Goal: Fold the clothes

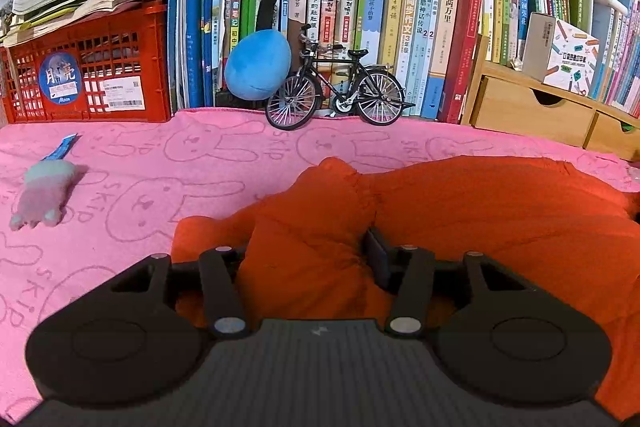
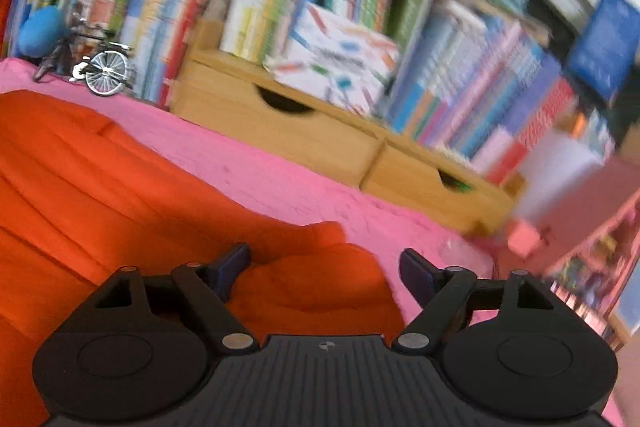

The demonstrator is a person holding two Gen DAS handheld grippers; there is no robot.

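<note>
An orange garment [image 1: 500,211] lies crumpled on a pink bunny-print towel [image 1: 160,167]. In the left wrist view my left gripper [image 1: 308,247] stands partly open around a raised bunch of the orange cloth. The bunch fills the gap, the left finger is hidden behind a fold, and the right pad [image 1: 378,259] shows its dark inner face. In the blurred right wrist view my right gripper [image 2: 324,254] is wide open, low over the garment's [image 2: 80,167] right edge. A soft mound of cloth lies between the fingers without touching the pads. Pink towel [image 2: 300,187] shows beyond it.
Along the back stand a model bicycle [image 1: 336,91], a blue plush ball [image 1: 258,65], a red crate [image 1: 88,75] under stacked papers, wooden drawers [image 1: 532,111] and rows of books. A small pastel plush toy [image 1: 44,199] lies on the towel at left.
</note>
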